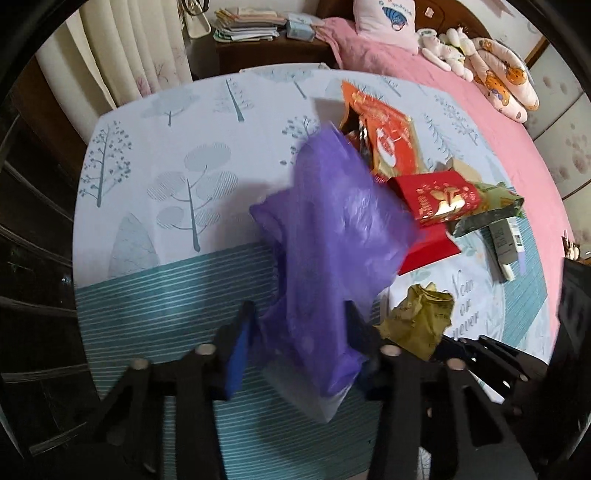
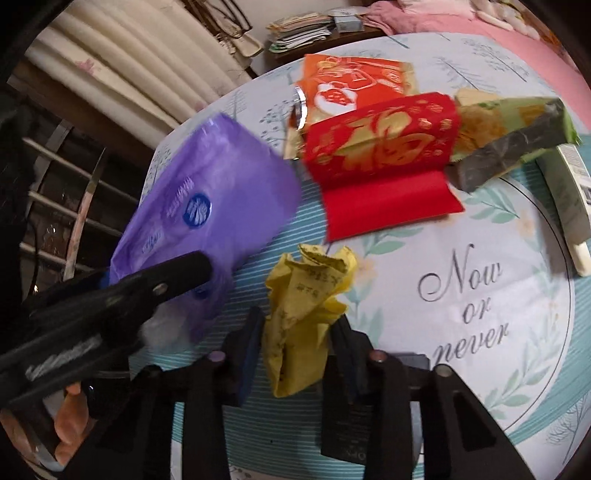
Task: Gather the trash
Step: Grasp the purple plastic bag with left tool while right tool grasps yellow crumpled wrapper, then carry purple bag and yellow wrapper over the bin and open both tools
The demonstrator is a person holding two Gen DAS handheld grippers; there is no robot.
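Note:
A purple plastic wrapper [image 1: 332,221] [image 2: 207,192] sticks up between the fingers of my left gripper [image 1: 299,328], which is shut on its lower end. From the right wrist view, one left finger [image 2: 177,273] lies across the wrapper. My right gripper [image 2: 297,332] is shut on a crumpled yellow paper [image 2: 303,288] [image 1: 417,321] just above the tablecloth. Beyond them lie an orange snack packet [image 1: 391,136] [image 2: 354,85], a red and gold envelope [image 1: 439,199] [image 2: 380,147], a green packet [image 1: 491,210] [image 2: 517,129] and a pale tube [image 1: 504,243] [image 2: 569,199].
All of this sits on a round table with a tree-print cloth [image 1: 166,166] [image 2: 480,295]. A pink bed [image 1: 480,122] with soft toys lies behind it, beside a nightstand piled with papers [image 1: 251,29]. Curtains hang at the back left. A person's hand [image 2: 70,417] holds the left gripper.

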